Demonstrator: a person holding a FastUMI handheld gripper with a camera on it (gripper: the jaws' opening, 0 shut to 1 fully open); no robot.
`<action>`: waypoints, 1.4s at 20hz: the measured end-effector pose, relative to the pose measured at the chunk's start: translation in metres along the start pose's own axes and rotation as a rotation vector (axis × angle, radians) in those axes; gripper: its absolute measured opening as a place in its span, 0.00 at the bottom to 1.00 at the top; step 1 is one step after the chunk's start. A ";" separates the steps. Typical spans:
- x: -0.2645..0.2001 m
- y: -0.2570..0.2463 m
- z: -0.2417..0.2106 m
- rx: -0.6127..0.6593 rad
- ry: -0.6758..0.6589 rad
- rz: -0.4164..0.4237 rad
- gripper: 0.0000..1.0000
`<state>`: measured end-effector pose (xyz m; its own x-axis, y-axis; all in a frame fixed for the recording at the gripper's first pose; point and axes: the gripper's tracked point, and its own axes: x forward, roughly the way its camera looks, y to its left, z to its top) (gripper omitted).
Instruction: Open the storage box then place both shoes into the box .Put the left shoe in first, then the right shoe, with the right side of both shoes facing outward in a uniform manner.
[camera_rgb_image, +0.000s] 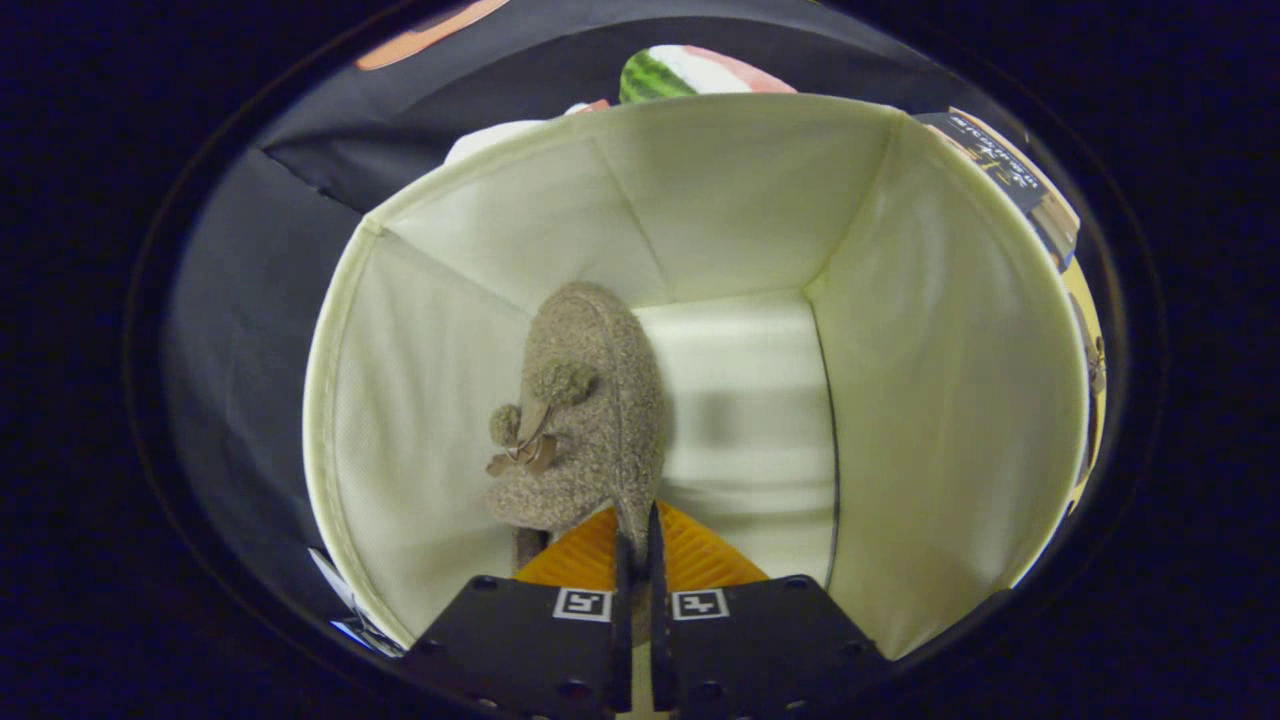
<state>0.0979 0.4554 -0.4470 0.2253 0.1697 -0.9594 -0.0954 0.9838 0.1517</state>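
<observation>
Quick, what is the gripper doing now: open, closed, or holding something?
Gripper: closed, its fingers pinching the heel edge of the fuzzy brown shoe, which hangs inside the open storage box.

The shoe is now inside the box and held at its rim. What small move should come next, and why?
Probably lower a little more, then open. The hand-held gripper is shut on the heel edge of the fuzzy shoe, which hangs inside the storage box near its left wall, toe pointing down toward the bottom; whether the toe touches cannot be told.
</observation>
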 end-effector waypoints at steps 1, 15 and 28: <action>0.001 0.001 0.000 -0.004 0.003 0.004 0.10; -0.142 0.010 -0.002 -0.118 -0.134 0.151 0.96; -0.207 -0.182 0.010 -0.131 -0.141 0.114 0.96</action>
<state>0.0786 0.2423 -0.2732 0.3387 0.2944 -0.8937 -0.2508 0.9437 0.2159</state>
